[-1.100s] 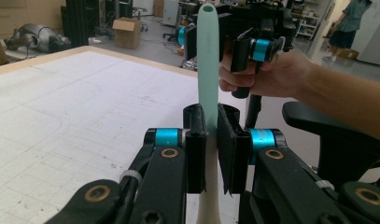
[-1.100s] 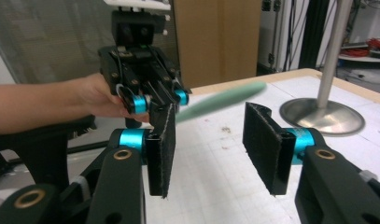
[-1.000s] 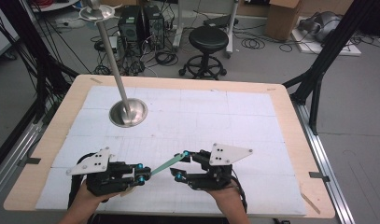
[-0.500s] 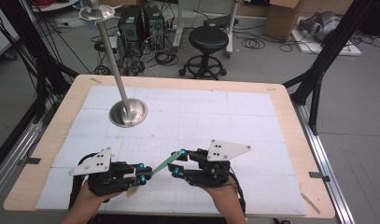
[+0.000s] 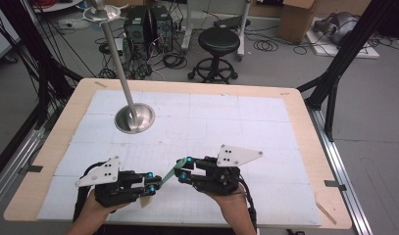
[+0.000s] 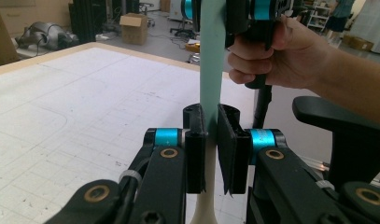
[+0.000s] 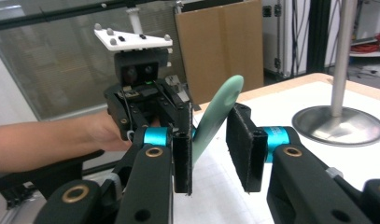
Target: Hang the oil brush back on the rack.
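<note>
High view: shows both grippers near the front edge of the table (image 5: 305, 147), each in a hand, tips turned toward each other. Finds the strip (image 5: 168, 172), pale green, slanting between them above the mat, well apart from the steel stand (image 5: 134, 119) farther back on the left. Puts the left gripper (image 5: 155, 182) at the strip's lower end and the right gripper (image 5: 183, 169) at its upper end, with a cream tip of the strip poking out below the left one. Left gripper view: looks along the left gripper (image 6: 211, 140) and finds its jaws clenched on the strip (image 6: 212, 56), both pads against its flat faces. Follows the green blade straight up from there to the other gripper at the top, held by the right hand (image 6: 281, 56); below the pads, turns up the cream part again. Right gripper view: looks along the right gripper (image 7: 208, 149), jaws just now closing and not yet gripping. Places the strip's rounded end (image 7: 215, 116) between them, close against the pad on the left of this view, with a clear gap to the other pad. Takes in the left gripper behind, under its white plate, and the stand's base off to the right on the table.
</note>
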A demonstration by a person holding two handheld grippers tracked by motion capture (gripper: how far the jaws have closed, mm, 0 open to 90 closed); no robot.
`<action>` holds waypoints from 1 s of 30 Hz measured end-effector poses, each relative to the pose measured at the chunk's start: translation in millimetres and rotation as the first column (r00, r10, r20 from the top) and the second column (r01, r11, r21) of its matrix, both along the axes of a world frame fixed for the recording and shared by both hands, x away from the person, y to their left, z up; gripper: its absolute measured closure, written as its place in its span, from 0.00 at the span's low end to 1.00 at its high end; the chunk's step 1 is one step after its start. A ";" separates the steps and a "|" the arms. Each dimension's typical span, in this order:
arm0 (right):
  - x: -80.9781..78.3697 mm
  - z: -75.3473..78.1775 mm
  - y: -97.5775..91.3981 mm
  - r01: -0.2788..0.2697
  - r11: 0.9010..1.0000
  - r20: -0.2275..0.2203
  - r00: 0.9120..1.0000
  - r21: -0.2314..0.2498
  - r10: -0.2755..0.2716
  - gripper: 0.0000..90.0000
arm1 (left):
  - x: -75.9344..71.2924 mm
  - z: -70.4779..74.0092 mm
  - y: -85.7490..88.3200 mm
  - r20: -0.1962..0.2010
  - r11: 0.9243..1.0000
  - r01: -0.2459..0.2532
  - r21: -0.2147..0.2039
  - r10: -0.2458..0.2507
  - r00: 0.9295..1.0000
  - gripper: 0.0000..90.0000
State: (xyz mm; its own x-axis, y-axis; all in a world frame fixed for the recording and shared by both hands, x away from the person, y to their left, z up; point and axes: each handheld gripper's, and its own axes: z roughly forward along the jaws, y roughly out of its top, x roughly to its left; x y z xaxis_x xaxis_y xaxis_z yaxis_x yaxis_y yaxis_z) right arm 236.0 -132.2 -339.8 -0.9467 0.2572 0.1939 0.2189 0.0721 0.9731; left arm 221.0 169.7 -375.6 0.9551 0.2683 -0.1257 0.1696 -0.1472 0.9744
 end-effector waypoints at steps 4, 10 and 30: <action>-0.1 1.1 1.4 -0.013 1.000 -0.001 1.000 0.007 0.013 0.82 | -0.9 -0.3 -1.3 0.009 1.000 0.000 0.009 0.000 1.000 0.90; -1.4 3.3 5.1 -0.049 0.998 -0.023 0.998 0.036 0.050 0.86 | -4.8 0.4 -4.5 0.024 1.000 0.008 0.015 -0.008 1.000 0.90; 6.8 14.7 9.0 -0.172 0.984 0.014 0.985 0.053 0.171 0.92 | 0.5 2.6 -8.1 -0.009 0.994 0.101 -0.033 -0.101 0.995 0.61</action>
